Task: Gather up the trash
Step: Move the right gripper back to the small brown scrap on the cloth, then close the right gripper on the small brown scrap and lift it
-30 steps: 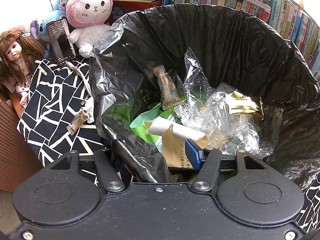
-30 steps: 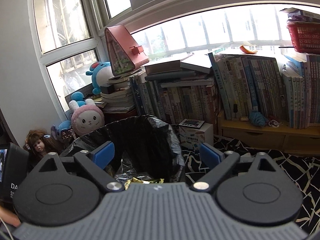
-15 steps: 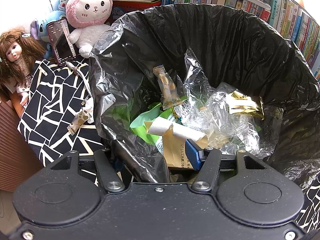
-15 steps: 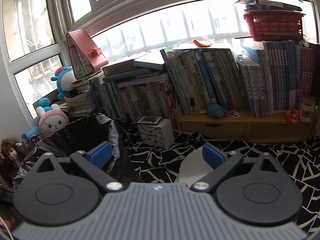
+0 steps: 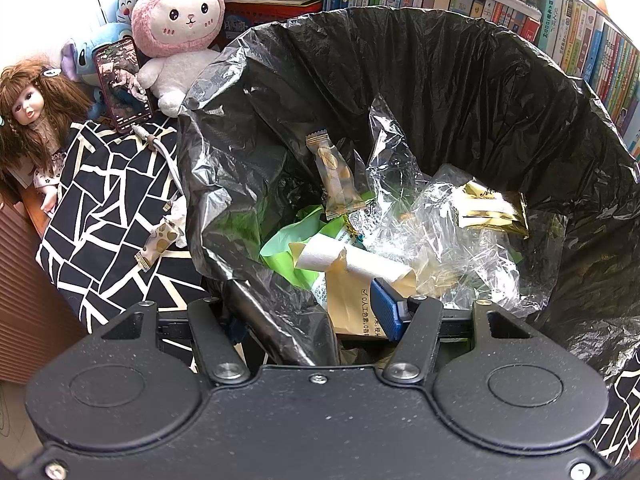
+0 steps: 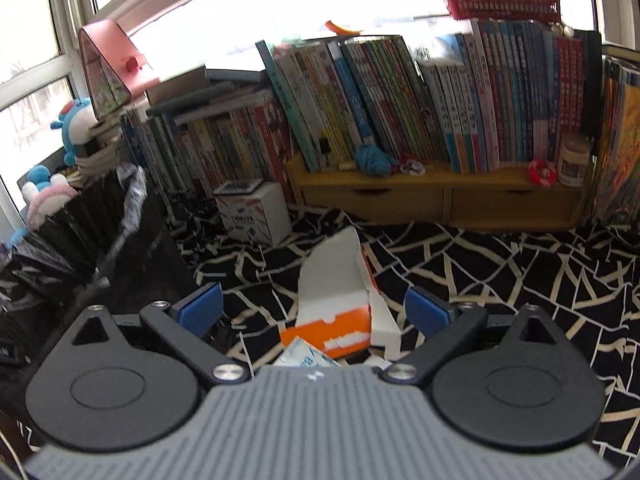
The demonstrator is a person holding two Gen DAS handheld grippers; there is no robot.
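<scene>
The black trash bag (image 5: 440, 92) lines a bin and holds a snack wrapper (image 5: 336, 176), a gold wrapper (image 5: 490, 210), clear plastic and paper. My left gripper (image 5: 310, 316) is shut on the bag's near rim; the fold hides its left finger. A small patterned wrapper (image 5: 160, 242) lies on the cloth outside the bag. In the right wrist view a torn orange-and-white carton (image 6: 336, 292) lies on the black-and-white cloth (image 6: 500, 272), with a blue-printed packet (image 6: 306, 356) in front of it. My right gripper (image 6: 314, 312) hangs open just above the carton, its pads on either side.
A doll (image 5: 28, 120), a plush rabbit (image 5: 180, 28) and a phone (image 5: 122, 84) stand left of the bag. Rows of books (image 6: 400, 100) on a wooden shelf (image 6: 440, 196) close the back. A white box (image 6: 252, 212) sits near the bin (image 6: 100, 240).
My right gripper has swung from over the bin to the right and down, and now faces the torn carton on the cloth. The left gripper has stayed on the bag rim.
</scene>
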